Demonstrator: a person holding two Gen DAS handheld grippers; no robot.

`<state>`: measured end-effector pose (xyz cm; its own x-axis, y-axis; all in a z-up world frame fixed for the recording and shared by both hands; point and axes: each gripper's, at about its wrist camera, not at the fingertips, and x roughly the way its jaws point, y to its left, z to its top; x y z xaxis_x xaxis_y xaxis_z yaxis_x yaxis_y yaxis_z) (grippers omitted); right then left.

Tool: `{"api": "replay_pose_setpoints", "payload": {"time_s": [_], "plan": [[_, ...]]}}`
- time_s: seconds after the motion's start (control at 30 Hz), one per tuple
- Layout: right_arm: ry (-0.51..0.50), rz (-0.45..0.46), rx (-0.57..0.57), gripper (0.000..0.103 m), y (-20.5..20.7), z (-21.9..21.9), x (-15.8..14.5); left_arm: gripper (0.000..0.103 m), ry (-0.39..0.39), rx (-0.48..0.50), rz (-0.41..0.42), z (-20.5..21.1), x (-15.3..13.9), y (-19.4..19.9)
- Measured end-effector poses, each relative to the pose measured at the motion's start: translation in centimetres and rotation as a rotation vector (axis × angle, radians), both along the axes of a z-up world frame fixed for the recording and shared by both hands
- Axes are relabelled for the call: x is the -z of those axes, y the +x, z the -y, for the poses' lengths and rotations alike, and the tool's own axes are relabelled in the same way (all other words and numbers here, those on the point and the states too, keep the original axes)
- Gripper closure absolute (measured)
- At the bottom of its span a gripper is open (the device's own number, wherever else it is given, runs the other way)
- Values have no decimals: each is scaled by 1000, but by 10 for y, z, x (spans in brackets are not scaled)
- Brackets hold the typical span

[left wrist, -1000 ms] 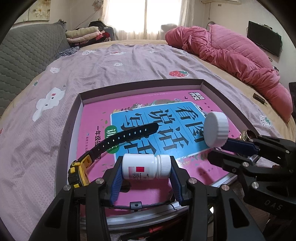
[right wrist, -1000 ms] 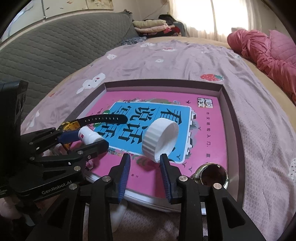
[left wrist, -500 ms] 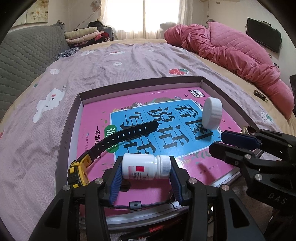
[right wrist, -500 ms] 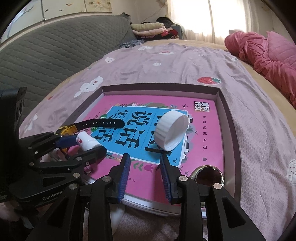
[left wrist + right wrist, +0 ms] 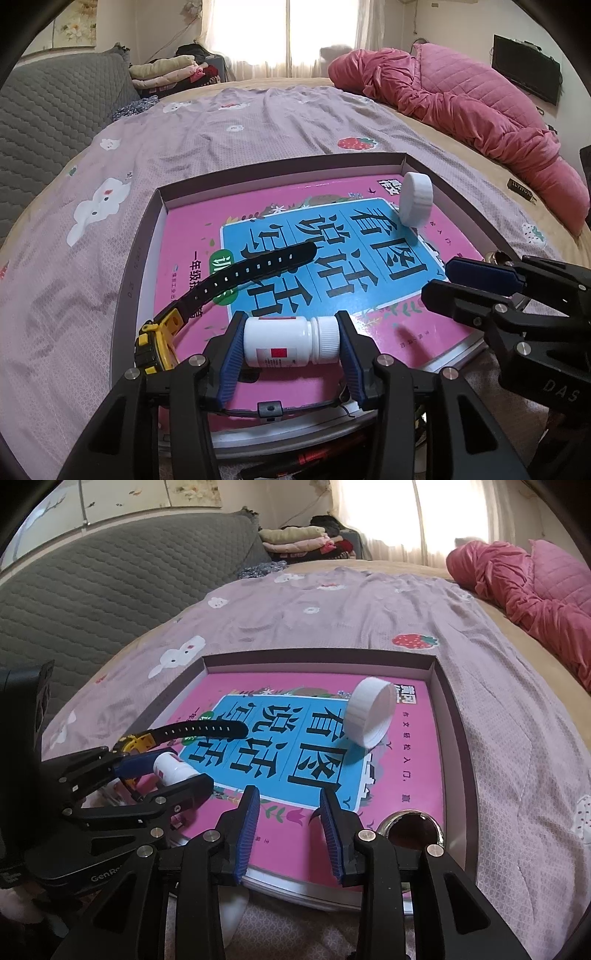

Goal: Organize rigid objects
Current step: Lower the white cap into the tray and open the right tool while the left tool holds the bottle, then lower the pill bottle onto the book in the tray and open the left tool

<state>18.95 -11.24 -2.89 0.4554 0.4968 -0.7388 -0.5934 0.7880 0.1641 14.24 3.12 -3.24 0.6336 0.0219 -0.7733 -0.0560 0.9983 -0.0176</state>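
Note:
A small white pill bottle with a red label lies sideways between the pads of my left gripper, which is shut on it just above the pink book. The same bottle shows at the left of the right wrist view. A white round cap lies on its edge on the book near the far right corner; it appears as the cap in the left wrist view. My right gripper hovers over the book's near edge, jaws opening, nothing between them.
The book lies in a shallow purple box lid on a lilac bedsheet. A black-strapped yellow watch rests on the book's left. A shiny metal cup sits by the near right corner. A pink quilt lies far right.
The white cap left my right gripper and rolled away across the book toward the far right corner. The right jaws widened slightly. The left gripper and bottle stayed put.

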Motion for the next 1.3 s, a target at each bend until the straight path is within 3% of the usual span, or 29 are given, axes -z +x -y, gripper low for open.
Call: {"api": "replay_pose_setpoints", "payload": {"time_s": [0.57, 0.67, 1.3], "plan": [[8, 35, 34, 51, 0, 6, -8, 56, -48, -9, 45, -6, -11, -4], [23, 55, 44, 49, -1, 8, -13, 48, -45, -12, 56, -6, -13, -6], [38, 142, 105, 39, -7, 20, -30, 48, -11, -19, 116, -5, -28, -18]]}}
